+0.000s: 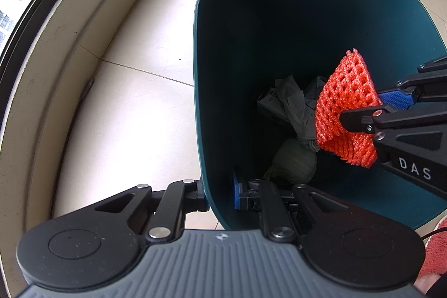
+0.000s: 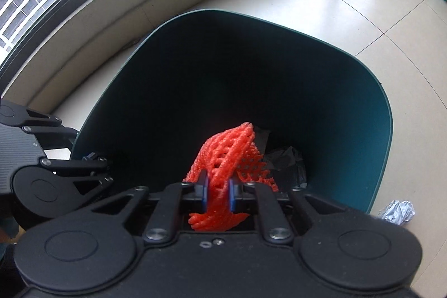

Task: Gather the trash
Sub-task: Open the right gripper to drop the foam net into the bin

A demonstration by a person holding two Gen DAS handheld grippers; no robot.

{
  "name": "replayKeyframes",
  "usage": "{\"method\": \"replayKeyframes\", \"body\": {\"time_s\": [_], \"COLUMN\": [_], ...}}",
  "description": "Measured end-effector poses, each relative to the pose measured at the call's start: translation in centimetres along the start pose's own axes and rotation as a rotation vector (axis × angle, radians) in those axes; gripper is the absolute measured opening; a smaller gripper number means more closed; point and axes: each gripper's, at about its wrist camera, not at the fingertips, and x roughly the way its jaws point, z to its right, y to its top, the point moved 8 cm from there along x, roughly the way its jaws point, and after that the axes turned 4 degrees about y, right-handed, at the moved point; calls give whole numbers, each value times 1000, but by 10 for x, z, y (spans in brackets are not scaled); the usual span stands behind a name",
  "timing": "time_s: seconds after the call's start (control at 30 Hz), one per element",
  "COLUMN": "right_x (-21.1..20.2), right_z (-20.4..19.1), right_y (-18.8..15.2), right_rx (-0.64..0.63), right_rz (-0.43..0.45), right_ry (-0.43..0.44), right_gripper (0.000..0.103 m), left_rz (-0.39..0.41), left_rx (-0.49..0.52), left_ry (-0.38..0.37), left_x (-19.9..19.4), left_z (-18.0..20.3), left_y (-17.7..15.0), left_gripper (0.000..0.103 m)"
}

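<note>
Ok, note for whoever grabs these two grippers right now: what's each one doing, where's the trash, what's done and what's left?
Left gripper: shut on the near rim of the teal bin, one finger outside, one inside, steadying it.
Right gripper: shut on the orange foam net, held over the bin's opening.
Done: crumpled paper and bags already lie at the bottom of the bin.
Left: release the net so it drops in, then likely fetch the crumpled silver wrapper on the floor beside the bin.

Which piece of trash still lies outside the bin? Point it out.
The crumpled silver foil wad on the floor tiles beside the teal bin; the paper and bags lie inside it.
</note>
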Motion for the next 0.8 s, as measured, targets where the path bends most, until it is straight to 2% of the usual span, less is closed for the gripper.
{"method": "replayKeyframes", "body": {"time_s": [0.27,0.33,0.37,0.6,0.8], "right_x": [10,9,7,-6,-45], "right_z": [4,-1,-2,-16,-21], "right_y": [1,-1,-2,-4,-6], "right_rx": [5,-9,-17,-30,-39], "right_rz": [-40,-37,-33,-7,74], "right_ry": [-20,-13,-7,10,59], "right_gripper": [31,49,52,60,64], "left_rz": [0,1,1,2,4], "left_rx": [-1,0,0,1,2], "left_ry": [3,3,4,4,7], "left_x": [2,2,2,1,1], "left_z": [1,1,1,1,3], "left_y": [3,2,2,-1,-3], "left_gripper": [14,14,14,14,14]}}
